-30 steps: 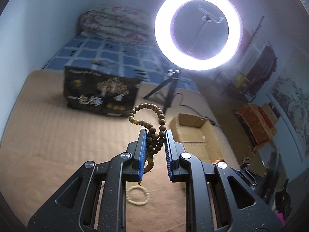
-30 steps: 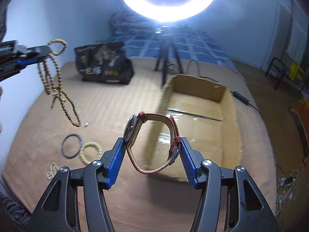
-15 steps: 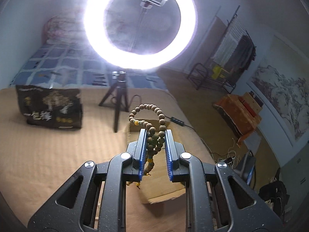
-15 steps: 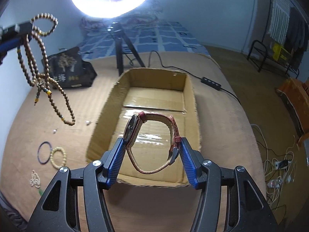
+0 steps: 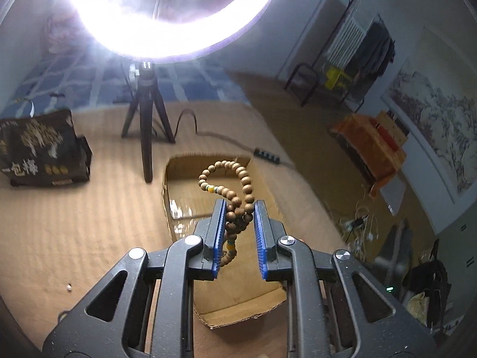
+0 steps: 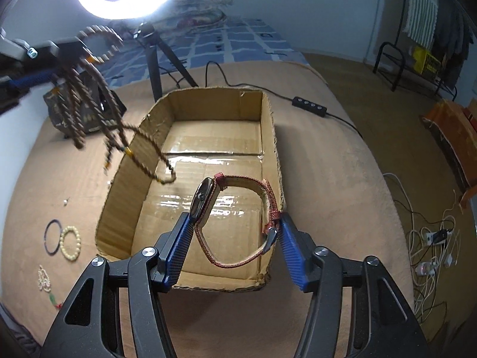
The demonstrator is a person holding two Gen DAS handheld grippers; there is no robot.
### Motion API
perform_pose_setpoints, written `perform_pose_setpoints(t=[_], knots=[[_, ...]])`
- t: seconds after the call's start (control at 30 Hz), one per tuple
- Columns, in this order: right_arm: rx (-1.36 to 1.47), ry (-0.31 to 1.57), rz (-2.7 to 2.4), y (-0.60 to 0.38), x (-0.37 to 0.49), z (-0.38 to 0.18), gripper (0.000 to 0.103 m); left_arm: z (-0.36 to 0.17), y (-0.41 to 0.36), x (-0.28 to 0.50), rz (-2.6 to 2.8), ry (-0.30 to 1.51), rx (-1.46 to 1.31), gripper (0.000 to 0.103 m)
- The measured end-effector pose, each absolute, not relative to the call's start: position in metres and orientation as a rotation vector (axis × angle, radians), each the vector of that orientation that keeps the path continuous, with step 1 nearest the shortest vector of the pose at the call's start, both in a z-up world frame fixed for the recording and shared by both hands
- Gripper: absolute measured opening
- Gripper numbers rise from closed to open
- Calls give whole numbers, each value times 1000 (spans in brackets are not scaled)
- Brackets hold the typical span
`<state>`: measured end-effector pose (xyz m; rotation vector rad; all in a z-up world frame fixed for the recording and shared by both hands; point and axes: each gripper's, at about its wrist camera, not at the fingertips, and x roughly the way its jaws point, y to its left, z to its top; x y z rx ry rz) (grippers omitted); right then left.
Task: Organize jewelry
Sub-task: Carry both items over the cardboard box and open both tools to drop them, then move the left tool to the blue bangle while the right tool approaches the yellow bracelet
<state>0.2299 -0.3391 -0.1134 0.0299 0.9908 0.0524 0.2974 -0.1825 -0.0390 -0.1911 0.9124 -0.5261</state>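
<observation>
My left gripper (image 5: 237, 208) is shut on a long brown wooden bead string (image 5: 238, 179), held in the air over the open cardboard box (image 5: 167, 191). In the right wrist view the left gripper (image 6: 64, 52) is at upper left and the beads (image 6: 98, 101) dangle, blurred, over the box's left wall (image 6: 125, 185). My right gripper (image 6: 235, 223) is shut on a wristwatch with a red woven strap (image 6: 238, 217), held above the near part of the box.
On the tan blanket left of the box lie a dark ring (image 6: 52, 235), a cream bead bracelet (image 6: 70, 240) and a small pearl piece (image 6: 44, 279). A ring light tripod (image 6: 155, 59), a black bag (image 5: 38, 149) and a power strip (image 6: 308, 106) stand behind.
The left gripper has swung right with the beads, now over the box's left side. The right gripper with the watch has moved over the box's near part.
</observation>
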Motion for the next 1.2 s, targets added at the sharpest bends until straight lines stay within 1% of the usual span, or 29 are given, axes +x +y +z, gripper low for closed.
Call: perform_pose_setpoints(t=[0.07, 0.1, 0.13, 0.17, 0.37, 0.63, 1.1, 1.17, 1.2], knots=[[23, 999, 51, -339, 230, -115, 59, -48, -186, 299, -523, 933, -175, 17], [21, 1002, 53, -339, 230, -116, 59, -51, -188, 300, -521, 944, -169, 22], [21, 1002, 58, -339, 230, -115, 59, -55, -188, 301, -513, 953, -163, 29], [22, 998, 59, -339, 229, -115, 59, -57, -188, 300, -505, 953, -160, 30], [17, 986, 71, -336, 226, -111, 59, -63, -181, 298, -477, 954, -149, 30], [25, 955, 59, -337, 223, -102, 59, -50, -157, 288, -434, 914, -125, 30], [62, 881, 90, -331, 214, -82, 59, -26, -70, 250, -312, 851, -101, 30], [58, 875, 103, -327, 212, -80, 59, -29, -55, 242, -291, 857, -99, 31], [55, 872, 112, -324, 211, -80, 59, -31, -46, 237, -276, 862, -97, 35]])
